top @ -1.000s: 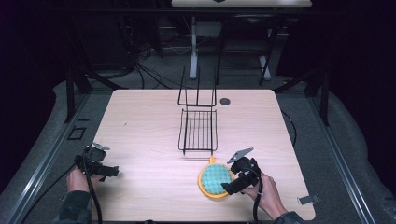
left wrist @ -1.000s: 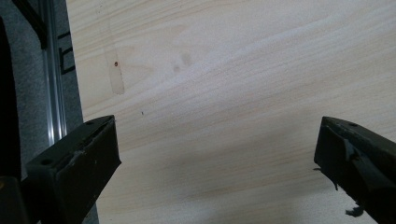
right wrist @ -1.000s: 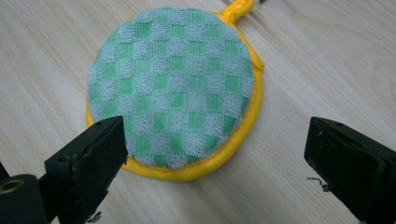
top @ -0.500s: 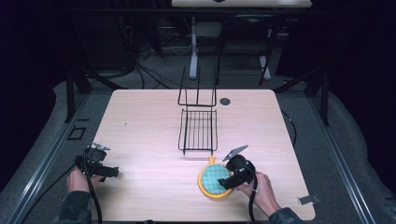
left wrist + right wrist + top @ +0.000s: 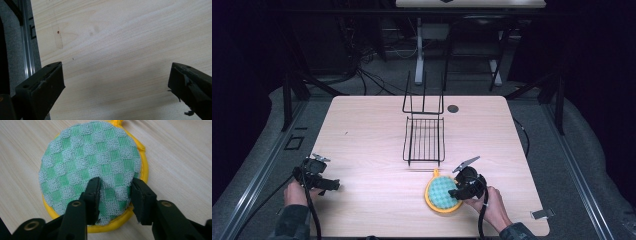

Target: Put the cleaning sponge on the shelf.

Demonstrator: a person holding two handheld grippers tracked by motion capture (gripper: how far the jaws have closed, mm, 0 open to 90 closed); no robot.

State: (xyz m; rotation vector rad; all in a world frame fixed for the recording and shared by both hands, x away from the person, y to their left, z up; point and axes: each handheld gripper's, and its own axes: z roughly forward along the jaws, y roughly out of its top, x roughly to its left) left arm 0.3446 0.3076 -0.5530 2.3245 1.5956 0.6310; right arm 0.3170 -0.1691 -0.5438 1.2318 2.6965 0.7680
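Near the front right of the pale wooden worktop [image 5: 372,130] lies a round scrubbing pad [image 5: 442,192], green-and-grey chequered on top with a yellow rim and a small yellow loop at its far edge. Over its near right edge sits the right claw [image 5: 458,194], gripped by the person's right hand [image 5: 492,205]. Seen from the right gripper view, the right claw [image 5: 115,192] reaches onto the pad [image 5: 87,162] with jaws narrowed to a small gap, a bulge of the chequered mesh gathered between them, so apparently pinching the pad's top layer, though how firm the hold is cannot be told. Stands behind the pad, near the middle of the worktop, a black wire rack [image 5: 424,135], its flat grid lying on the wood and its taller frame rising at the far end. Just beside the rack's far right corner sits a small dark round disc [image 5: 453,108] set in the surface. At the front left corner, well apart from the pad, rests the left claw [image 5: 331,186] in the left hand [image 5: 294,192], cable trailing off the near edge. Shows in the left gripper view: the left claw [image 5: 116,82] spread wide over bare wood, nothing between its jaws.
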